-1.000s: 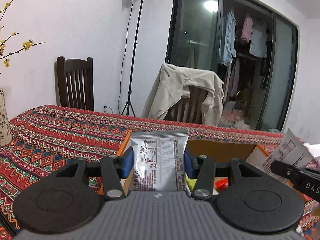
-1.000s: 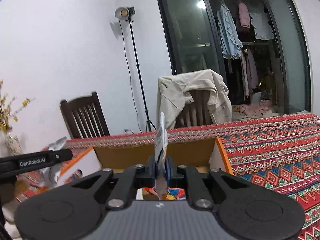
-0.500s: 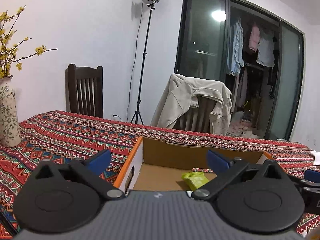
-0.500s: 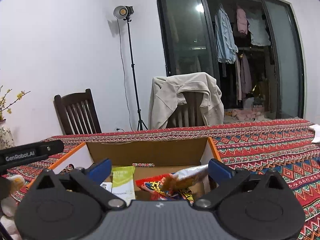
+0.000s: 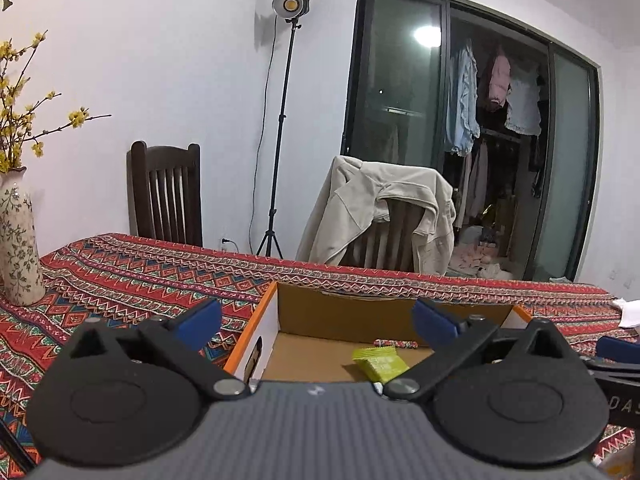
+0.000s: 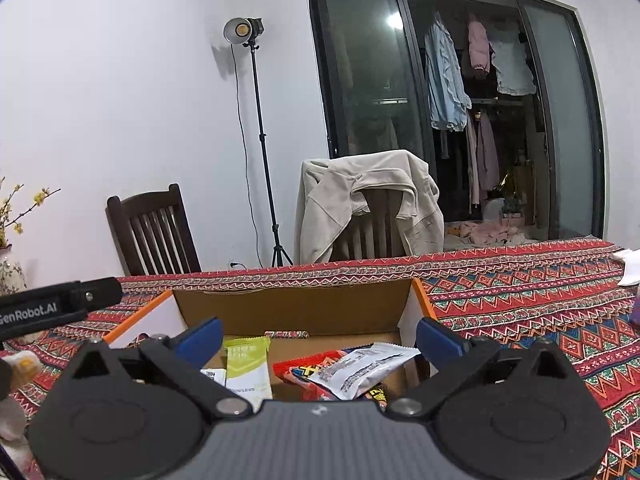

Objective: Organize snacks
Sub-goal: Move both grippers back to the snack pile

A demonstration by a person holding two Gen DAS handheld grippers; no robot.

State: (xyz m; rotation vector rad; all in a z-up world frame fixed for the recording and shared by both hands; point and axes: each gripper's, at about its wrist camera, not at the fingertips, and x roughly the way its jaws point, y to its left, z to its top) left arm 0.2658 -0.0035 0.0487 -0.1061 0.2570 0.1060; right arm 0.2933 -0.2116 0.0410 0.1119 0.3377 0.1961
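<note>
An open cardboard box with an orange rim (image 5: pixel 340 312) (image 6: pixel 296 308) sits on the patterned tablecloth. Inside it lie a green snack packet (image 5: pixel 380 364) (image 6: pixel 246 364), a silver packet (image 6: pixel 360 368), a red packet (image 6: pixel 304 368) and a small patterned bar (image 6: pixel 286 334) by the far wall. My left gripper (image 5: pixel 316 320) is open and empty above the box's near left part. My right gripper (image 6: pixel 318 338) is open and empty above the box's near edge.
A flowered vase (image 5: pixel 18 240) with yellow blossoms stands on the table at the left. Two chairs (image 5: pixel 166 200) (image 5: pixel 384 220), one draped with a beige jacket, stand behind the table. A light stand (image 5: pixel 280 120) is by the wall. White paper (image 6: pixel 628 268) lies at the far right.
Both grippers opened and let go of their silver packets, which now lie in the box or out of sight. Both grippers have drawn back and risen slightly.
</note>
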